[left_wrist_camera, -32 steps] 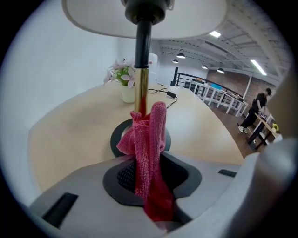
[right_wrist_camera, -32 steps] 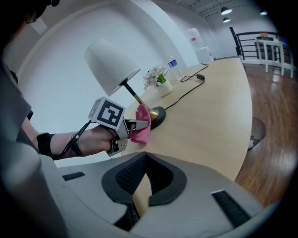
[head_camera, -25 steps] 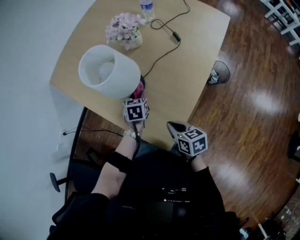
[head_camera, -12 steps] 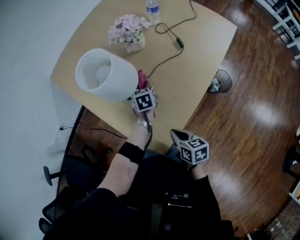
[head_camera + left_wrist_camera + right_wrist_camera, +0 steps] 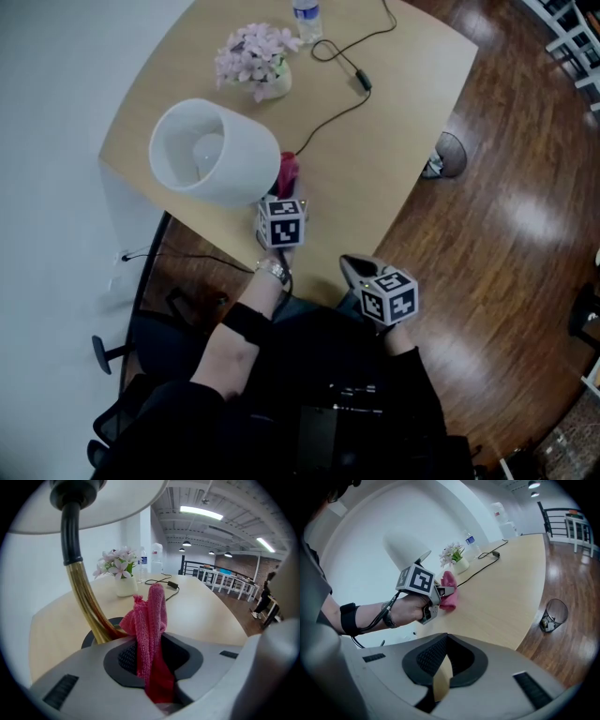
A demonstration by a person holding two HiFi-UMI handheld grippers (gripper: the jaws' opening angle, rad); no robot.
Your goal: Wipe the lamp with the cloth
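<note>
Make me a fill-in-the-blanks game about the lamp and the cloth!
The left gripper pinches the cloth, and the right gripper holds ___.
The lamp has a ___ shade.
The table holds ___ water bottle.
Missing words: nothing, white, one.

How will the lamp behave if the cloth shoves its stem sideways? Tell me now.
Probably top-heavy: the wide white shade sits on a thin curved brass stem over a small dark base, so a sideways shove might tip it. The base may also slide on the smooth table. The stem looks rigid.
</note>
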